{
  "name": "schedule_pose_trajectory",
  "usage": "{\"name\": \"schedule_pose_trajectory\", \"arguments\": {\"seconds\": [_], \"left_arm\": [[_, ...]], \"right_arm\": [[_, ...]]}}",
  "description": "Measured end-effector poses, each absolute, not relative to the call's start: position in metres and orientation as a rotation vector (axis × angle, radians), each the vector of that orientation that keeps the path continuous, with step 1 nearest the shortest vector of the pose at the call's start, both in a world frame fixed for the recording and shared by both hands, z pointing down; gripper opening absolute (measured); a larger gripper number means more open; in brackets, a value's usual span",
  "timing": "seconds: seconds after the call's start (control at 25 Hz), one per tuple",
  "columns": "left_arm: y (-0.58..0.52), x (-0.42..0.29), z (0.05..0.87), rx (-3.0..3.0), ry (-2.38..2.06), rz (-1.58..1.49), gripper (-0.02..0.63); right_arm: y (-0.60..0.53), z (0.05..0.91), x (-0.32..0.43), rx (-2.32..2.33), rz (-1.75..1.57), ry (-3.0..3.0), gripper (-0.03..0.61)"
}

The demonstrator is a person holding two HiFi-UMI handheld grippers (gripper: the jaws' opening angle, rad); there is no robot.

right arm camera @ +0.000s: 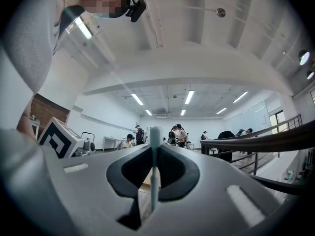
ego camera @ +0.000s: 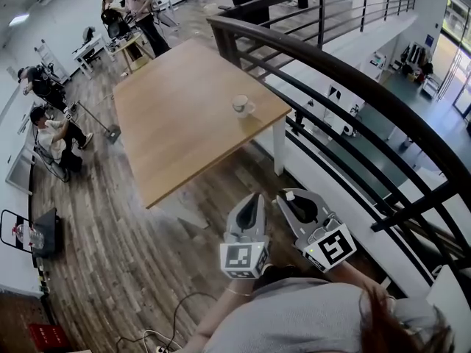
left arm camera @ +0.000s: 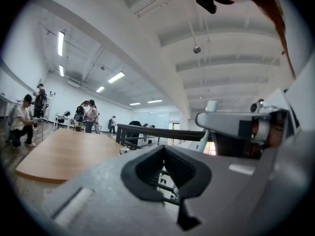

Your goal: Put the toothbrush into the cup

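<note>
A white cup [ego camera: 242,106] stands near the right edge of a wooden table [ego camera: 176,123], well ahead of both grippers. My right gripper [ego camera: 289,196] is shut on a pale toothbrush [right arm camera: 154,168], which stands upright between its pads with its end poking above the jaws [ego camera: 290,194]. In its own view the right gripper [right arm camera: 153,149] points level over the floor, short of the table. My left gripper [ego camera: 257,198] hangs just to its left, shut and with nothing in it; its tips [left arm camera: 164,147] meet. The right gripper with the toothbrush [left arm camera: 210,106] shows at the right of the left gripper view.
A dark curved railing [ego camera: 346,76] runs along the right, beside the table, with a drop to a lower floor beyond it. Wood-plank floor [ego camera: 132,271] lies between me and the table. Several people work at desks [ego camera: 125,20] far back and at the left wall [ego camera: 48,134].
</note>
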State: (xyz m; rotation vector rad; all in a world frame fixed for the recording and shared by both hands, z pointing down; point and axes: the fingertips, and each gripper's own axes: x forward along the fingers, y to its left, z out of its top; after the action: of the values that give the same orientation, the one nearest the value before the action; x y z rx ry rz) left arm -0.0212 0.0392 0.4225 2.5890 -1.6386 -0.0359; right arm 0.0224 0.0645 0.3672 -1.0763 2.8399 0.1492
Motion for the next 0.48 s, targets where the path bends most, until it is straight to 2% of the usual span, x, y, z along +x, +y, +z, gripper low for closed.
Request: {"name": "schedule_pose_trajectory", "arguments": {"seconds": [0.48], "left_arm": [[0.046,-0.001,0.431,2.566,-1.715,-0.011,0.003]], "right_arm": [[0.063,0.38,0.048,-1.033,0.088,2.823,0.018]]}}
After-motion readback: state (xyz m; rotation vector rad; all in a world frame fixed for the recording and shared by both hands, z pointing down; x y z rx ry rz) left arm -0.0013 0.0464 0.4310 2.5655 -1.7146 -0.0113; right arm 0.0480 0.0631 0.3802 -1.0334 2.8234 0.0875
